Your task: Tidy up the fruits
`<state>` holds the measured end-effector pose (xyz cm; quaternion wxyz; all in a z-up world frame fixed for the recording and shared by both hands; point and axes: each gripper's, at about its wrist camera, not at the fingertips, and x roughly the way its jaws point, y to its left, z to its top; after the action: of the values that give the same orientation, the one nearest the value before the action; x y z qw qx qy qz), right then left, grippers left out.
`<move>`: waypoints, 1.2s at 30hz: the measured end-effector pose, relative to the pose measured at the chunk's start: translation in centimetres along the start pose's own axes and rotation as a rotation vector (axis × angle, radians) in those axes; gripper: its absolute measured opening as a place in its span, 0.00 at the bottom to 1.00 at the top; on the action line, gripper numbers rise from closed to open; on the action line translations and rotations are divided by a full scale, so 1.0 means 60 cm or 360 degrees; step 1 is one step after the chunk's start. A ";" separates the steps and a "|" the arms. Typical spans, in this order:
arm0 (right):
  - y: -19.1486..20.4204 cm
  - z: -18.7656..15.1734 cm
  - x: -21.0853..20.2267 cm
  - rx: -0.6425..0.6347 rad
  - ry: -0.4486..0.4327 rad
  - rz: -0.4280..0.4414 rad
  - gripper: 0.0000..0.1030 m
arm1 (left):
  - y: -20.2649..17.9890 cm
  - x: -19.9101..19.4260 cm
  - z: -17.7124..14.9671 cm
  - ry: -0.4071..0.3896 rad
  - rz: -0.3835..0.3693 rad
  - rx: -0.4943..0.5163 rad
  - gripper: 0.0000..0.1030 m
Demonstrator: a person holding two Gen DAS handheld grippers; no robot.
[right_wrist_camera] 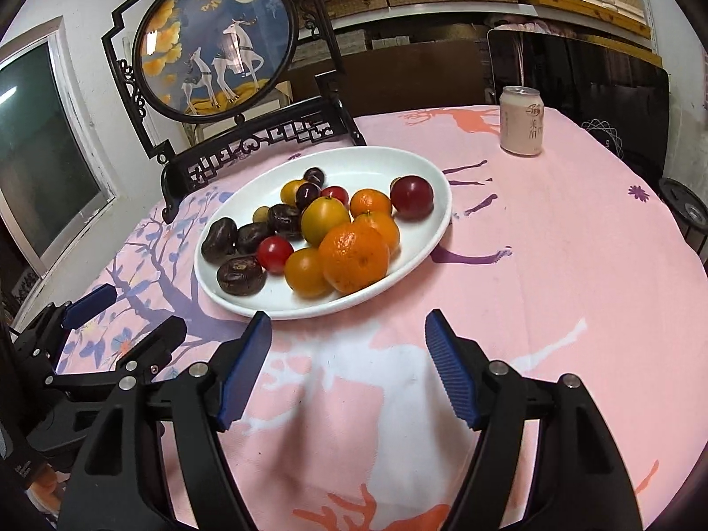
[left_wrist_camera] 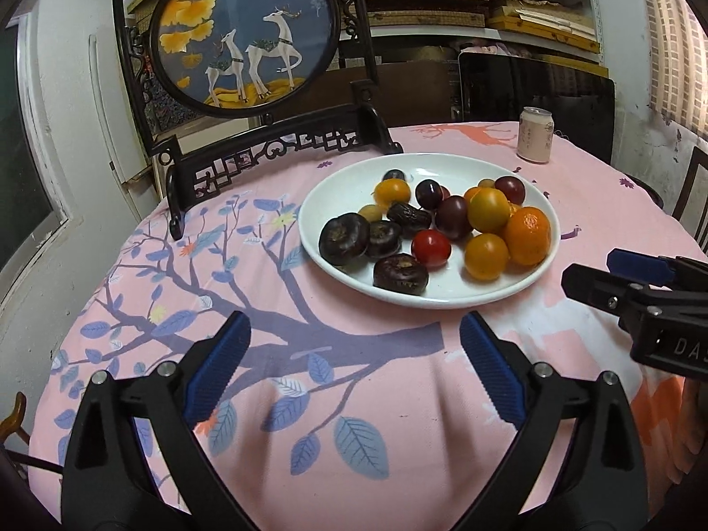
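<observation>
**Q:** So where's the fruit sitting?

**A:** All piled in the white plate (left_wrist_camera: 522, 292) mid-table, on the pink tablecloth (left_wrist_camera: 354, 398). Big orange (right_wrist_camera: 354, 256) at the near right edge, red cherry tomato (left_wrist_camera: 431, 248) beside the dark round fruits (left_wrist_camera: 344, 239) on the left side of the pile.

**Q:** And the grippers?

**A:** Left hand-held gripper (left_wrist_camera: 354, 380) hangs near side of the plate, jaws spread wide, holding nothing. Right hand-held gripper (right_wrist_camera: 349, 367) same deal, wide apart and empty. Pink can (right_wrist_camera: 521, 120) stands far right, deer screen (left_wrist_camera: 243, 31) behind the plate.
</observation>
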<state>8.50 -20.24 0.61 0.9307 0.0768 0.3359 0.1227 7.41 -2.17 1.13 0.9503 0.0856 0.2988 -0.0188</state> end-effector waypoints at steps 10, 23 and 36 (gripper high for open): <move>0.011 -0.007 -0.004 -0.0101 -0.0077 -0.0145 0.93 | 0.018 0.012 0.007 0.0046 -0.0023 -0.0072 0.98; 0.011 -0.010 -0.009 -0.0065 -0.0020 -0.0123 0.93 | 0.017 -0.002 0.011 0.0034 -0.0052 -0.0070 0.98; 0.011 -0.009 -0.012 -0.0045 -0.0017 -0.0094 0.93 | 0.016 -0.001 0.011 0.0061 -0.0092 -0.0075 0.98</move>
<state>7.47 -19.76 0.81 0.9366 0.0544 0.3314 0.0997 7.80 -1.36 1.86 0.9452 0.0550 0.3197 -0.0375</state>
